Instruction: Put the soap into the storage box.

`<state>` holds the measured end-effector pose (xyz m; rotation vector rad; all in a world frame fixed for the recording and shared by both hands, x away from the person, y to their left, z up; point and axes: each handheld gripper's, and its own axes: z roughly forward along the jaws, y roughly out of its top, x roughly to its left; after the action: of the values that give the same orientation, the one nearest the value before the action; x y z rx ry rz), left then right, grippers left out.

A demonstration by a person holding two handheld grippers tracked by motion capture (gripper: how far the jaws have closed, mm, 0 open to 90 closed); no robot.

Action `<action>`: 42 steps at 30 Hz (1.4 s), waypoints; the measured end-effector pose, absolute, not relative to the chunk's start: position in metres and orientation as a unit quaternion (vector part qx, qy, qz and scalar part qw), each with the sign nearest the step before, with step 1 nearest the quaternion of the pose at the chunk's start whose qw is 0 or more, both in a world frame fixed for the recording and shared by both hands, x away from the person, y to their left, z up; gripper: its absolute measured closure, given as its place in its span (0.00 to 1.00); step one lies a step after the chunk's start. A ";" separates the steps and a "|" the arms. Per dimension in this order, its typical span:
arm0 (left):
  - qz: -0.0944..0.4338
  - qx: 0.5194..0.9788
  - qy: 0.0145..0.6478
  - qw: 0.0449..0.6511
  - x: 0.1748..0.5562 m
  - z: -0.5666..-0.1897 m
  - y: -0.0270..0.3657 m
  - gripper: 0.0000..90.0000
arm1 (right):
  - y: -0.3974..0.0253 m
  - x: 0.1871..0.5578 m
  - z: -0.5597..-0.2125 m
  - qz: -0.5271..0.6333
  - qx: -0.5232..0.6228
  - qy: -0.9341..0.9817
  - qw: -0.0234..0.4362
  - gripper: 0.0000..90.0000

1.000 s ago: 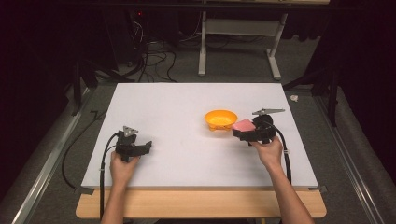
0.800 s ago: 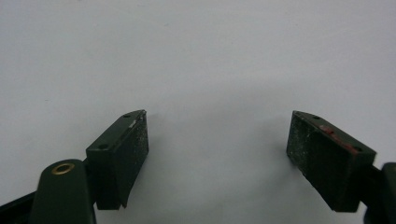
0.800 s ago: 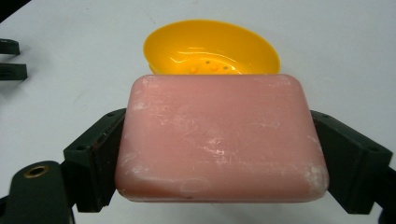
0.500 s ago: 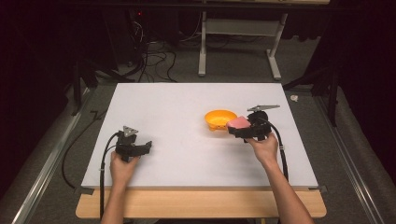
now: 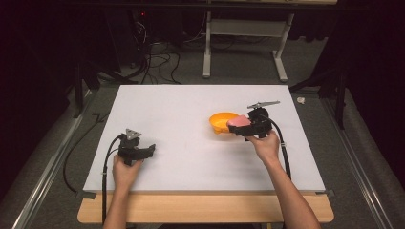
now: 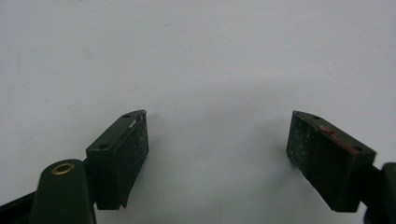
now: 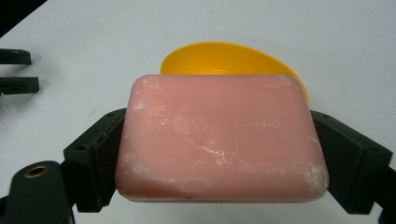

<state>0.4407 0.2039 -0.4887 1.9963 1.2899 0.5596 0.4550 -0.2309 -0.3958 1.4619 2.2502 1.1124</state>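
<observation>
Soap first: pink rectangular soap bar (image 7: 219, 140), rounded corners, matte waxy surface with whitish scuffs and a shallow dent near its lower edge. Broad face is up toward the right gripper view; long axis runs across from jaw to jaw. Right gripper (image 7: 219, 158) has its jaws clamped on the bar's two short ends, black jaws with rough pads. In the high view the bar (image 5: 238, 121) is held above the white bench (image 5: 191, 109), at the near-right rim of the orange round plastic bowl (image 5: 222, 122), partly overlapping it. Bowl (image 7: 224, 58) is smooth, glossy, shallow, sitting on the bench just behind the bar in the right gripper view. Left gripper (image 6: 217, 154) has its jaws wide apart, holding nothing, bare bench surface between them. In the high view left gripper (image 5: 136, 150) sits low at the near-left of the bench, well apart from the bowl.
</observation>
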 end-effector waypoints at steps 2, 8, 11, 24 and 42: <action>0.215 0.768 0.496 0.343 0.441 -0.489 0.204 0.24 | -0.230 0.457 -0.395 0.378 0.503 0.769 0.114 0.15; 0.215 0.768 0.496 0.343 0.441 -0.489 0.204 0.24 | -0.226 0.464 -0.393 0.374 0.507 0.769 0.110 0.15; 0.215 0.768 0.496 0.343 0.441 -0.489 0.204 0.24 | -0.225 0.467 -0.393 0.372 0.509 0.769 0.109 0.15; 0.215 0.768 0.496 0.343 0.441 -0.489 0.204 0.24 | -0.222 0.480 -0.395 0.360 0.523 0.766 0.098 0.15; 0.215 0.768 0.496 0.343 0.441 -0.489 0.204 0.24 | -0.206 0.498 -0.394 0.341 0.534 0.769 0.085 0.15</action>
<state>0.4407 0.2040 -0.4887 1.9968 1.2896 0.5593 0.4982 -0.2064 -0.3942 1.5921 2.2945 1.0164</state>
